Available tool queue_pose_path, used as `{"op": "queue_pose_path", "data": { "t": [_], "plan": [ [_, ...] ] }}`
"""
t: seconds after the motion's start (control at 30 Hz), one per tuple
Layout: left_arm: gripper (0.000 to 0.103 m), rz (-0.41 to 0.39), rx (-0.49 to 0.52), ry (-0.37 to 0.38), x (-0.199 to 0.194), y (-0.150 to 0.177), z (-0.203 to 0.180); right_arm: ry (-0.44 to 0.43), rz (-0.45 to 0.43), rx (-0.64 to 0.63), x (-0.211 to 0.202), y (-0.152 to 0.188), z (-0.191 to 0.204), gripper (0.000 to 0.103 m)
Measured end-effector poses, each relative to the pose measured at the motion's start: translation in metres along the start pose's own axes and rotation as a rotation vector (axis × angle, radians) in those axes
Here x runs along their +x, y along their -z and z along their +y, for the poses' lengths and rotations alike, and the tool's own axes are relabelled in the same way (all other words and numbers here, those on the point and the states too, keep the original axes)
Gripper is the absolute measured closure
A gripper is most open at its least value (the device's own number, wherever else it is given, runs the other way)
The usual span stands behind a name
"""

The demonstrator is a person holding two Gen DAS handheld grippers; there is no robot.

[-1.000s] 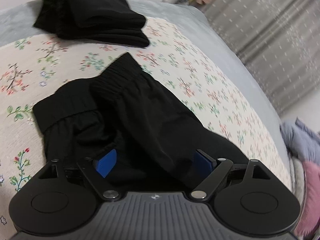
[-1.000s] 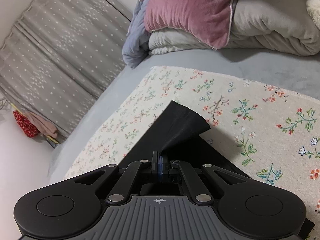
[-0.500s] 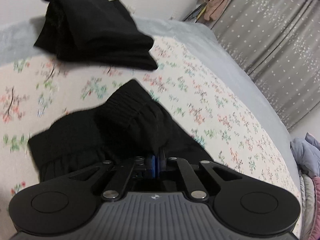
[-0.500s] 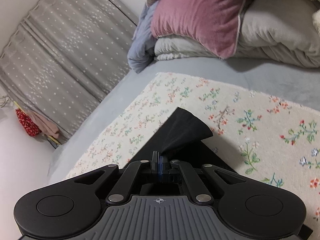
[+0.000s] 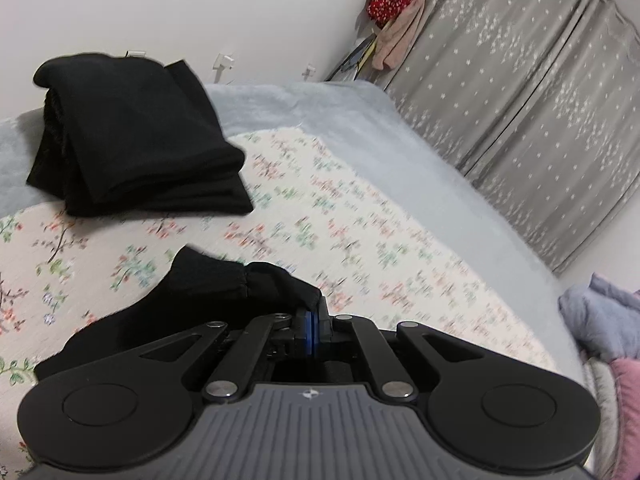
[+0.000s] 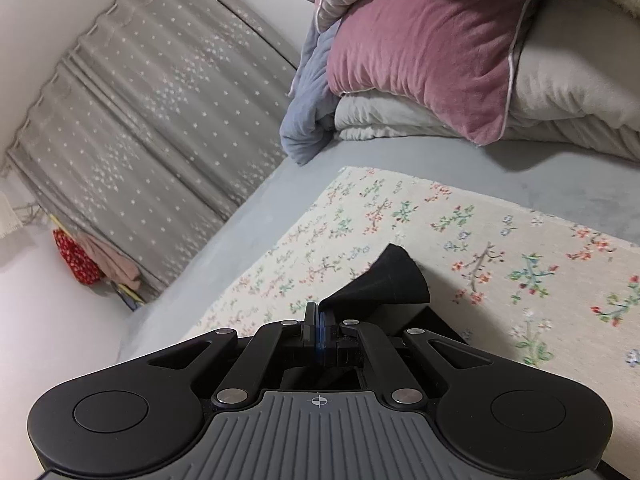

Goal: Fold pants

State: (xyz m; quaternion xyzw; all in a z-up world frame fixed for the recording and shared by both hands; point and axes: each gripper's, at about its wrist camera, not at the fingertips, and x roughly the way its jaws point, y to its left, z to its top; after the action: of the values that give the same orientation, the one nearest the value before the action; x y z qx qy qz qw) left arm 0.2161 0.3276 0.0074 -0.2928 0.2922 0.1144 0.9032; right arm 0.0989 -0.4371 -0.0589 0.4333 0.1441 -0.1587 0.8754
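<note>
A grey bed (image 5: 420,152) is covered across the middle by a floral blanket (image 5: 360,240), and on this blanket the black pants (image 5: 168,308) lie, just ahead of both claws. A folded stack of black garments (image 5: 132,140) rests at the far left of the bed, well apart from the pants, and a pink pillow (image 6: 432,52) is heaped with grey bedding at the other end. Grey starred curtains (image 5: 540,120) hang beyond the bed.

The elastic waistband end of the pants is pinched in the left claw (image 5: 311,330), whose blue pads are pressed together on a bunch of cloth. A flared corner of a leg (image 6: 384,280) is pinched in the right claw (image 6: 320,334), its pads likewise pressed together on the fabric, with the corner raised off the blanket.

The step in hand is judged to be the lifting of both ends so that the garment can be spread or doubled over. It is best done with both ends raised evenly and drawn apart until the cloth hangs taut, so that no wrinkle is trapped in the fold. Only a small bunch is held in each claw, so a sudden tug should be avoided lest the cloth slip out. The edges should be aligned before the pants are laid down.
</note>
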Motion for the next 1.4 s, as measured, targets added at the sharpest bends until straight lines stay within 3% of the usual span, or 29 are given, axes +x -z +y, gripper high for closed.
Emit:
{"op": "queue_pose_path", "data": {
  "t": [0.17,0.4,0.77,1.0,1.13,1.4],
  "plan": [
    [0.1,-0.026,0.001,0.053,-0.017,-0.011,-0.006,-0.034,-0.02,-0.005,-0.014,-0.012,0.013,0.103],
    [0.1,-0.005,0.025,0.091,-0.04,0.007,0.025,-0.037,-0.028,-0.024,-0.053,-0.014,0.006,0.103],
    [0.1,0.049,0.153,0.052,-0.057,0.049,0.065,0.057,0.084,-0.043,-0.075,0.031,-0.03,0.103],
    [0.1,0.028,0.274,0.067,-0.068,0.065,0.069,0.079,0.084,-0.039,-0.103,0.042,-0.044,0.103],
    [0.1,0.051,0.275,0.057,-0.056,0.072,0.081,0.112,0.119,-0.016,-0.112,0.051,-0.059,0.103],
    [0.1,0.066,0.327,0.038,-0.05,0.084,0.089,0.19,0.186,-0.087,-0.125,0.059,-0.056,0.103]
  ]
}}
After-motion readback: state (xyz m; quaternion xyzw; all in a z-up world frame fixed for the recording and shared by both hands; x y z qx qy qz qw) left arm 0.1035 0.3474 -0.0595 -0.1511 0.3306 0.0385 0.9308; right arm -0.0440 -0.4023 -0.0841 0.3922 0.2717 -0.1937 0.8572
